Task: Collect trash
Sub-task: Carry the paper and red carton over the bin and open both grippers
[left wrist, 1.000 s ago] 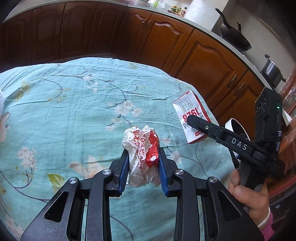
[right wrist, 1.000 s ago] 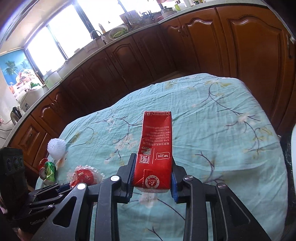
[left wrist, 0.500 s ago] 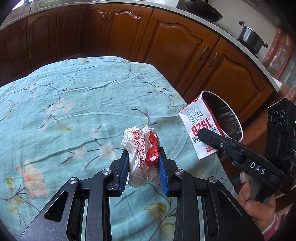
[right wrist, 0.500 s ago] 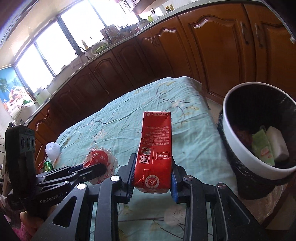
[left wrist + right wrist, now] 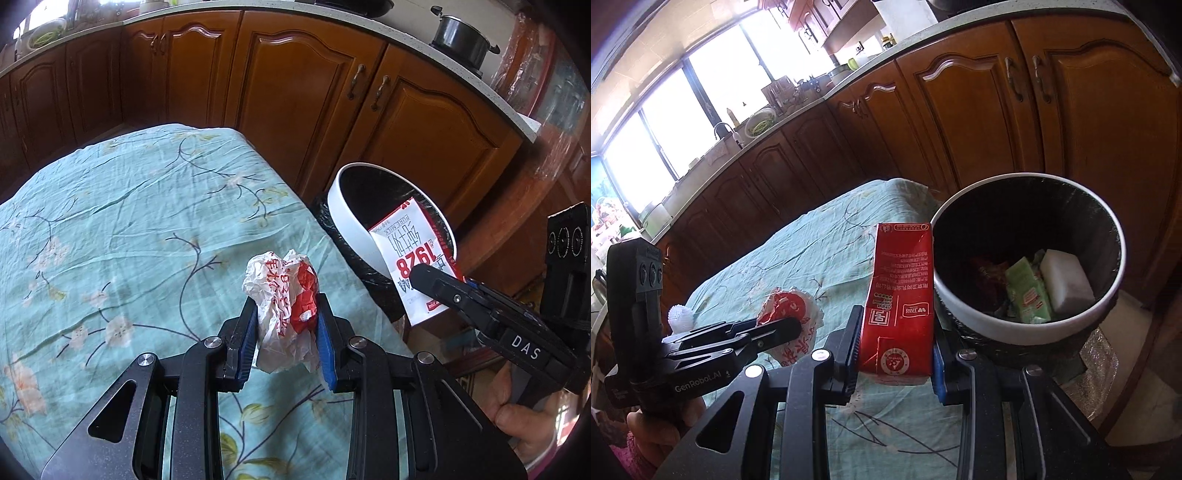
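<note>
My left gripper is shut on a crumpled white-and-red wrapper, held over the right edge of the table. It also shows in the right wrist view. My right gripper is shut on a red-and-white milk carton, held upright just left of the white-rimmed trash bin. In the left wrist view the carton hangs at the near rim of the bin. The bin holds a green packet, a white block and dark scraps.
The table wears a teal floral cloth. A white mesh ball lies at its far left end. Brown wooden cabinets run close behind the table and bin. A pot stands on the counter.
Both grippers have swung right, off the middle of the table, toward the bin. The carton now sits at the bin's rim. Both grips are unchanged.
</note>
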Demonstrator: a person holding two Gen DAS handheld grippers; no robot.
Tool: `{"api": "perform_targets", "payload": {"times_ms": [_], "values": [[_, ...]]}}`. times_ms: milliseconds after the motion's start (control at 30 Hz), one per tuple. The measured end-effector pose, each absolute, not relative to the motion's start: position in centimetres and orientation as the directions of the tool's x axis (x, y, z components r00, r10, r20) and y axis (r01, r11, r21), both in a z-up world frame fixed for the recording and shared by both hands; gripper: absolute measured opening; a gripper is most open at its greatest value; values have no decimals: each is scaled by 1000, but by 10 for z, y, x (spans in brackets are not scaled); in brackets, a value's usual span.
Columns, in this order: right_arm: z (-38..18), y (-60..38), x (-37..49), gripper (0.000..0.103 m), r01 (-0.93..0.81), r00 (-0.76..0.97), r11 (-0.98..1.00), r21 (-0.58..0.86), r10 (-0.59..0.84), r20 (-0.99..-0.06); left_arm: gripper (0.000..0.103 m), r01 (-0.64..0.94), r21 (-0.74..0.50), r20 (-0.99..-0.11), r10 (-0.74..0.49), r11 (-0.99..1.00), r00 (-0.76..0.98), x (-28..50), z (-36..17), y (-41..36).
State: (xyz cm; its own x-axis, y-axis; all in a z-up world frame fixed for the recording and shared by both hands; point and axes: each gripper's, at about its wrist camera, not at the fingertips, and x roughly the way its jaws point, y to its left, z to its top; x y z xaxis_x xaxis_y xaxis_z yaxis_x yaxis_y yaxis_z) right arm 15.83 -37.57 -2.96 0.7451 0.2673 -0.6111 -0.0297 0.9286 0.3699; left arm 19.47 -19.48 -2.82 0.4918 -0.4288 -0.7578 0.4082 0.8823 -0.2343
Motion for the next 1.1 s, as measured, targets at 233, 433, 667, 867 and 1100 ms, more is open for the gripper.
{"api": "perform_targets", "payload": {"times_ms": [233, 433, 667, 867, 1100], "values": [[-24, -406, 156, 31, 19, 769, 930, 366, 220, -600, 27, 443, -227, -758, -443, 867, 479, 198, -23, -217], [-23, -424, 156, 31, 55, 777, 929, 366, 190, -600, 27, 462, -220, -757, -450, 859, 474, 201, -19, -232], [-24, -446, 159, 31, 93, 780, 928, 362, 158, -606, 27, 488, -225, -752, -469, 843, 463, 208, -14, -252], [-24, -457, 163, 31, 117, 781, 927, 356, 135, -609, 28, 520, -207, -746, -477, 829, 464, 215, -6, -273], [-22, -469, 176, 31, 118, 777, 934, 336, 124, -618, 28, 535, -216, -746, -491, 817, 449, 234, 0, -298]]}}
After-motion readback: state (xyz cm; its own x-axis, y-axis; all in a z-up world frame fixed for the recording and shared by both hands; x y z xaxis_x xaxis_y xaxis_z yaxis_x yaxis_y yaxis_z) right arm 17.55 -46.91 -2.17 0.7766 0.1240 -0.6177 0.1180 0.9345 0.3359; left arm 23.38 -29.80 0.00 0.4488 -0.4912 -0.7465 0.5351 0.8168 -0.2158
